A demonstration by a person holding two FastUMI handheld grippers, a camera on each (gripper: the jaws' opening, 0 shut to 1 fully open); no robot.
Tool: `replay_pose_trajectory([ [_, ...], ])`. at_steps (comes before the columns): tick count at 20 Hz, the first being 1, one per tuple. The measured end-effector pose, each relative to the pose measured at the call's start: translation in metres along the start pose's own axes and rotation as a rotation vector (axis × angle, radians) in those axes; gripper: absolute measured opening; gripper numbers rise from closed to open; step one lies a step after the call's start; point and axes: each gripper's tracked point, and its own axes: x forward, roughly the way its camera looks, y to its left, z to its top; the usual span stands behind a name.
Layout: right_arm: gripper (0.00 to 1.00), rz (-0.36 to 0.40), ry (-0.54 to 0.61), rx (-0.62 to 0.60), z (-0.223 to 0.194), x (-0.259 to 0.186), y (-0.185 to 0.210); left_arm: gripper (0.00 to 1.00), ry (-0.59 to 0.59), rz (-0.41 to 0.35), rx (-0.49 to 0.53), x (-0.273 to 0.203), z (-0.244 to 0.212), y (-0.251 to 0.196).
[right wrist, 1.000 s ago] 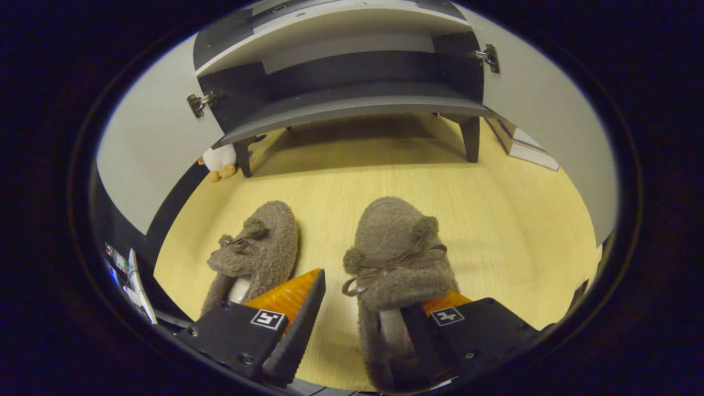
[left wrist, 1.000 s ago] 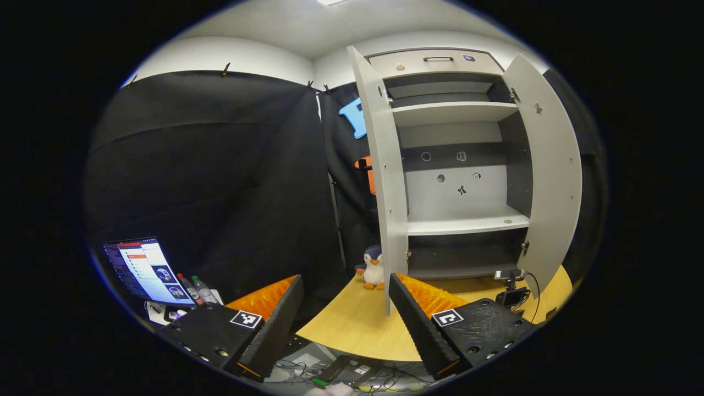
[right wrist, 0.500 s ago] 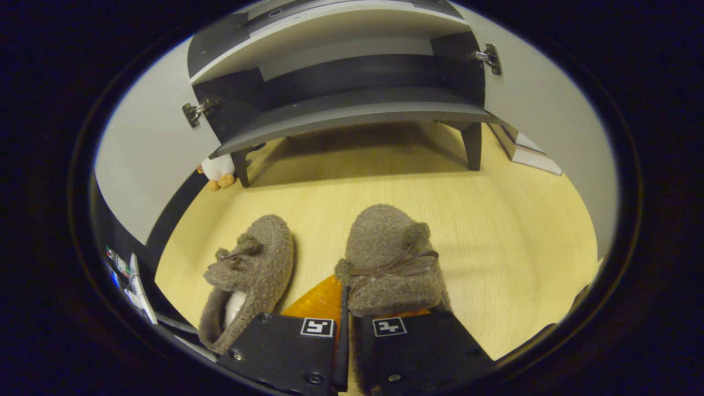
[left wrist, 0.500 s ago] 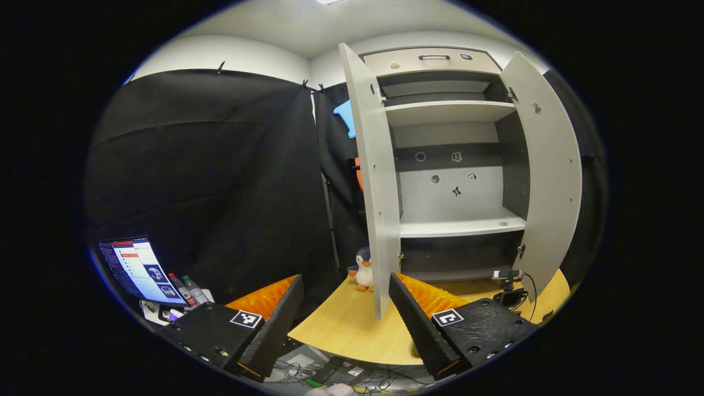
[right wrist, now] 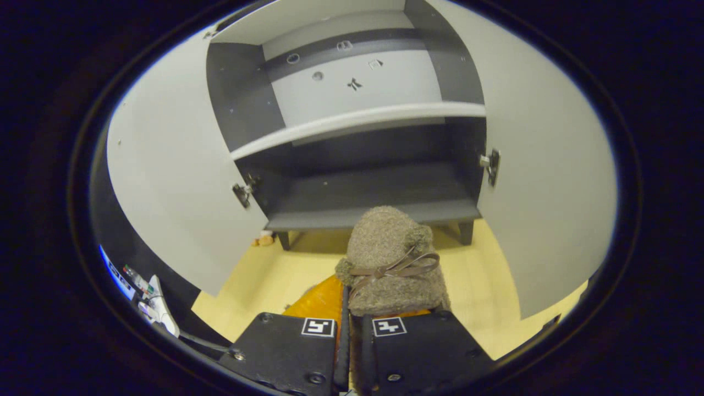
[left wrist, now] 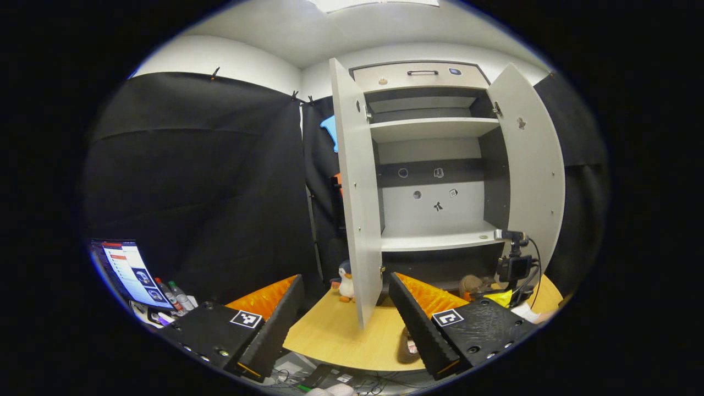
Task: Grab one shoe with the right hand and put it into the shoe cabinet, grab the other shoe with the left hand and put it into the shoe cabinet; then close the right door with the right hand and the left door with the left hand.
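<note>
My right gripper (right wrist: 352, 301) is shut on the heel end of a fuzzy brown slipper (right wrist: 391, 258) with a ribbon bow. It holds the slipper in the air in front of the shoe cabinet's dark bottom shelf (right wrist: 363, 192). In the left gripper view, that gripper (left wrist: 514, 267) and its slipper (left wrist: 470, 283) hang near the cabinet's foot. My left gripper (left wrist: 346, 308) is open and holds nothing, back at the table's near edge. The other slipper (left wrist: 407, 346) peeks out on the table beside its right finger. Both doors, left (left wrist: 355, 209) and right (left wrist: 531, 176), stand wide open.
The cabinet stands on a light wooden table (left wrist: 335, 335), with a white shelf (left wrist: 434, 241) above the bottom one. A toy penguin (left wrist: 345, 281) sits by the left door. A monitor (left wrist: 124, 269) and bottles (left wrist: 170, 291) lie off to the left.
My right gripper closed on the slipper, then lifted it off the table toward the bottom shelf. The left gripper drifted back and slightly left, still open.
</note>
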Motion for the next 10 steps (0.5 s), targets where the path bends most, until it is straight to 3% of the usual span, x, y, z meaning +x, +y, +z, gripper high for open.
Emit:
replay_pose_trajectory([
  [5, 0.12, 0.029, -0.163, -0.038, 0.106, -0.010, 0.026, 0.96, -0.017, -0.007, 0.001, -0.004, 0.000, -0.003],
  [10, 0.12, -0.017, -0.268, -0.077, 0.203, 0.011, 0.026, 0.96, -0.024, 0.004, -0.004, -0.003, 0.001, -0.002],
])
